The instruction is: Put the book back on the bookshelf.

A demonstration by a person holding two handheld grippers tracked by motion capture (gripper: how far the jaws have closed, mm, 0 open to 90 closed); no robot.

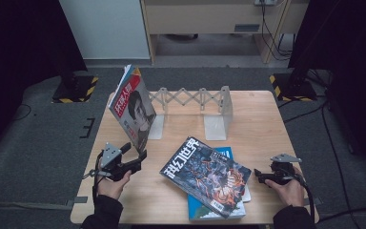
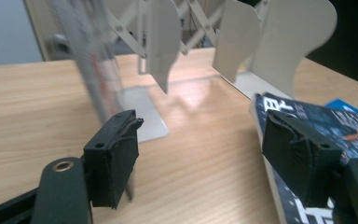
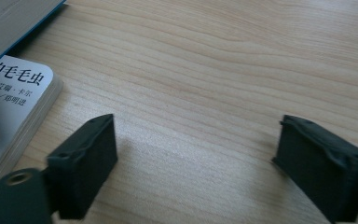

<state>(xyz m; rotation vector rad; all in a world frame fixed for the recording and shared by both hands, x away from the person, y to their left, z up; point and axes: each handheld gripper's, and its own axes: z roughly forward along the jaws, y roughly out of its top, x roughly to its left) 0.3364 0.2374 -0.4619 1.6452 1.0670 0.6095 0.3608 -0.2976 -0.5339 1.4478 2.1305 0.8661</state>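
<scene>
A: Two books are lying flat between my grippers. The dark magazine (image 1: 206, 175) is on top, pointing slantwise.

B: Which one is closer?

A: I am holding my left gripper (image 1: 140, 157) wide open just left of it. My right gripper (image 1: 257, 175), also open, is sitting by its right corner, over bare table (image 1: 262, 124).

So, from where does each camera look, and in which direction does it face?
High view: above the person's side, facing forward and down at the table; both hands and the left gripper and right gripper show.
Left gripper view: on the left gripper, facing the bookend rack; open jaws show.
Right gripper view: on the right gripper, facing bare wood; open jaws show.
Shared: high and left gripper views both show the dark magazine.
</scene>
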